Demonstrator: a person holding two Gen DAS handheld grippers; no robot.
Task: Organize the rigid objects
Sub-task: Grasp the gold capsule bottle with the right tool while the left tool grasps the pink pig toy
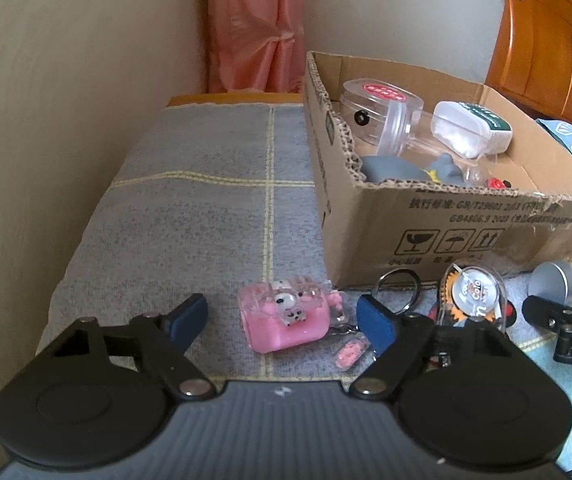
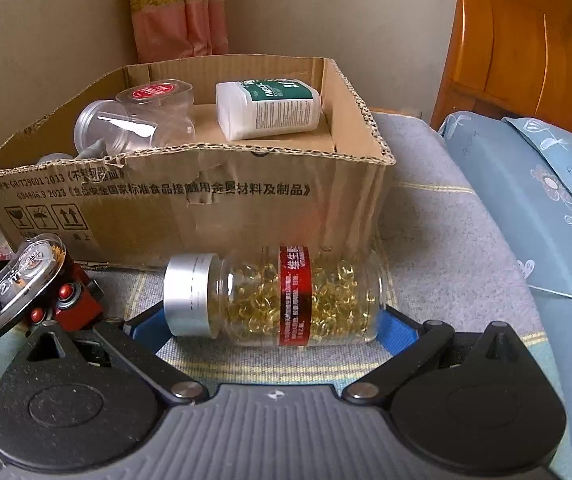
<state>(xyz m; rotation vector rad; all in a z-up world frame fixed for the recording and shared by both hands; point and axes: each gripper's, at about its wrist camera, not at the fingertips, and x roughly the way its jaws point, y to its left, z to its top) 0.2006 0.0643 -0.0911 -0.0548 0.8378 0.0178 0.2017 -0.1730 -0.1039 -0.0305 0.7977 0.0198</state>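
A pink, clear-topped keychain case (image 1: 286, 320) with small animal figures lies on the grey checked cloth (image 1: 190, 208). My left gripper (image 1: 282, 318) is open around it, with a gap between each blue pad and the case. A clear bottle of golden capsules (image 2: 326, 292) with a silver cap lies on its side in front of the cardboard box (image 2: 206, 208). My right gripper (image 2: 272, 322) straddles the bottle lengthwise, one pad at the cap and one at the base. The bottle hides the pad tips, so contact is unclear.
The box (image 1: 446, 216) holds clear jars (image 1: 378, 112), a white bottle (image 1: 474, 128) and a grey toy (image 1: 406, 168). A key ring with a clear badge (image 1: 474, 292) lies between the grippers. A wall runs on the left; blue pillows (image 2: 546, 168) and a wooden headboard (image 2: 526, 60) stand on the right.
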